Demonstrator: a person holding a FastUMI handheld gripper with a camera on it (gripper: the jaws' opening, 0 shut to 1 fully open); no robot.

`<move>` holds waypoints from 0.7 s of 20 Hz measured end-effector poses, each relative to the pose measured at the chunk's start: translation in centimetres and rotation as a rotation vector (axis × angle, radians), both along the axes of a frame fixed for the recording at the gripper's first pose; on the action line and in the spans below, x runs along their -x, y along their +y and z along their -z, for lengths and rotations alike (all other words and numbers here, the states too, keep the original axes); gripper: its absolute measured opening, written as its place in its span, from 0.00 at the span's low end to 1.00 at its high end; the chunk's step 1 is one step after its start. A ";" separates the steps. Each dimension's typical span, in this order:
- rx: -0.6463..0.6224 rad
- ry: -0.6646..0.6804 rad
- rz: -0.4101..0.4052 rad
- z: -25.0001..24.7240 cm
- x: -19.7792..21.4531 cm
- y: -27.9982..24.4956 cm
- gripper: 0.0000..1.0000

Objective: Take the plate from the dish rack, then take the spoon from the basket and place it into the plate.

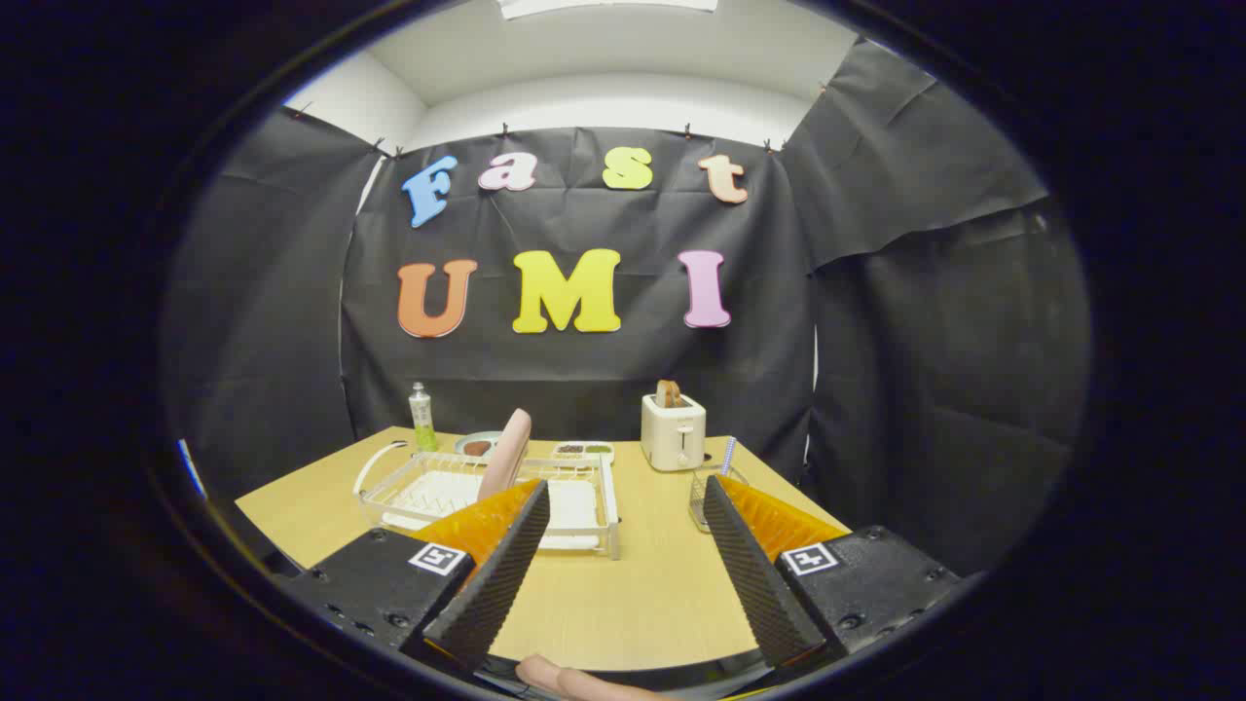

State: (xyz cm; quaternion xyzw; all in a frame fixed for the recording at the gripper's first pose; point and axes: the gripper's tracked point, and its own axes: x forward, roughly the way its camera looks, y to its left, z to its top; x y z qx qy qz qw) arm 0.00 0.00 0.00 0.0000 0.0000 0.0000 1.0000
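Observation:
A pink plate (506,453) stands on edge in a clear dish rack (428,487) on the wooden table (623,584), just beyond my left finger. A small wire basket (703,492) sits beyond my right finger, partly hidden by it, with a spoon (727,455) standing up in it. My gripper (623,506) is open, raised over the near part of the table, with nothing between its ribbed black fingers (506,565).
A white toaster (673,432) with toast in it stands at the back of the table. Behind the rack are a green bottle (421,417) and small dishes of food (582,450). A person's finger (574,680) shows below the gripper.

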 end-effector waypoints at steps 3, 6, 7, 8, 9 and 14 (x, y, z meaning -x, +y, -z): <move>-0.010 -0.005 0.003 -0.1 0.2 -0.4 1.00; 0.002 -0.006 0.001 0.2 0.2 -0.3 1.00; 0.007 -0.007 -0.001 0.1 0.2 -0.3 1.00; 0.012 -0.007 -0.003 0.3 0.3 -0.2 1.00; 0.013 -0.009 -0.006 0.2 0.2 -0.1 1.00; 0.017 -0.008 -0.008 0.3 0.4 -0.1 1.00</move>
